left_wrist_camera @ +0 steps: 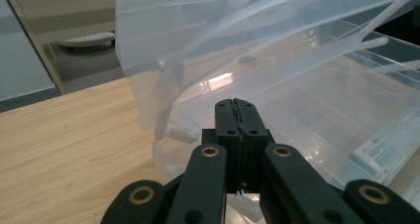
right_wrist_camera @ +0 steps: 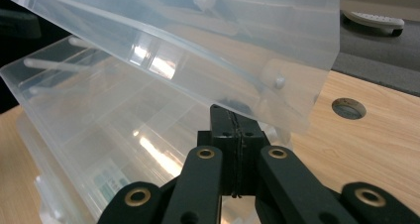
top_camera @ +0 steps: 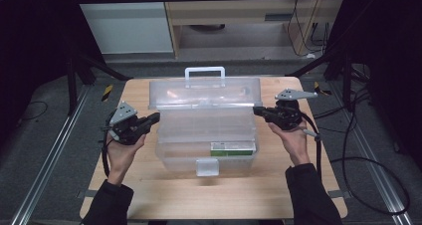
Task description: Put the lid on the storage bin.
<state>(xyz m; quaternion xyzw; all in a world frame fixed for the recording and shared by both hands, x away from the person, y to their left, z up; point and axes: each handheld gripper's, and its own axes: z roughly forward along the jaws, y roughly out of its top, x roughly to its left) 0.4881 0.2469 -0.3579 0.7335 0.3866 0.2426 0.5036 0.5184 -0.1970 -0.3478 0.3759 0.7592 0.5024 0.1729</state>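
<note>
— Contents of the clear plastic toolbox [top_camera: 204, 130] are hard to read; through the walls, one green-and-white carton [top_camera: 232, 149] shows in the bottom, its print too small to make out.

— Count?

— One box mid-table [top_camera: 149, 195], lid [top_camera: 205, 93] raised with one handle [top_camera: 204, 76] on top, stepped trays spread below. Two grippers, one at each end.

— Their jaws?

— The left gripper [left_wrist_camera: 236, 105] has its jaws pressed together, tips at the box's side wall, nothing seen between them. The right gripper [right_wrist_camera: 227, 110] is also pressed together, tips under the lid's edge; contact cannot be told.

— Anything extra up close?

— A round hole [right_wrist_camera: 349, 108] in the tabletop in the right gripper view.
</note>
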